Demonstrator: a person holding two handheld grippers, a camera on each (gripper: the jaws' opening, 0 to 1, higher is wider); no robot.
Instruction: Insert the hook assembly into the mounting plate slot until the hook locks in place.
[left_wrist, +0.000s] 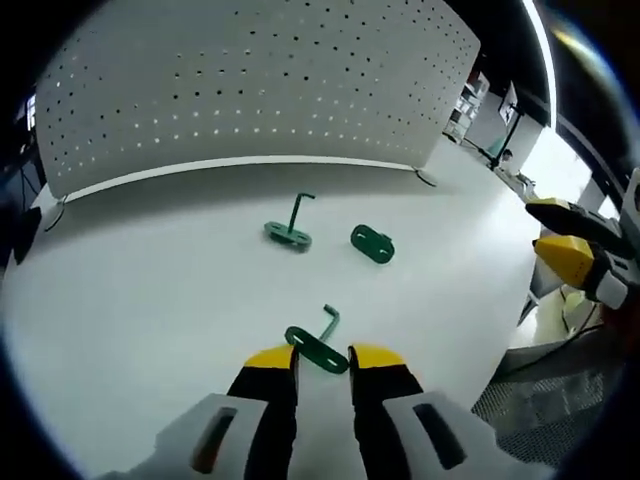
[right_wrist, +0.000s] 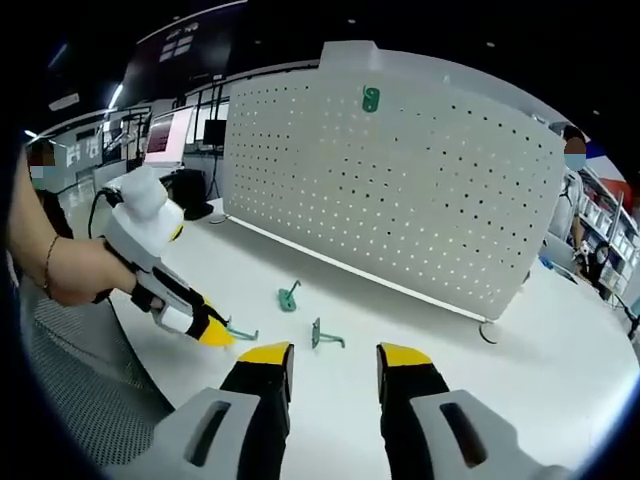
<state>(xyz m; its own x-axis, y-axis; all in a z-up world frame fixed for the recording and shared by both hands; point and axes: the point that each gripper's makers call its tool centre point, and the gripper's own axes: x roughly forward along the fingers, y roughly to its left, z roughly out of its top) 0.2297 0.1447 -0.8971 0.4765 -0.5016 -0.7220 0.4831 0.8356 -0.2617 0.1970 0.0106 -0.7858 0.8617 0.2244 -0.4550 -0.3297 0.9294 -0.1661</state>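
Reaching step: left tool, jaws slightly apart, straddles near hook on tabletop, not yet gripped. Right tool wide, empty. Green plate on pegboard. Next: close, lift, carry to plate.

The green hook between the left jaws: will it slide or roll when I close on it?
The green hook looks like thin bent metal, so probably stiff and light. Its flat plate lies on the smooth white table, so it may skid, not roll. The upright rod could twist it sideways.
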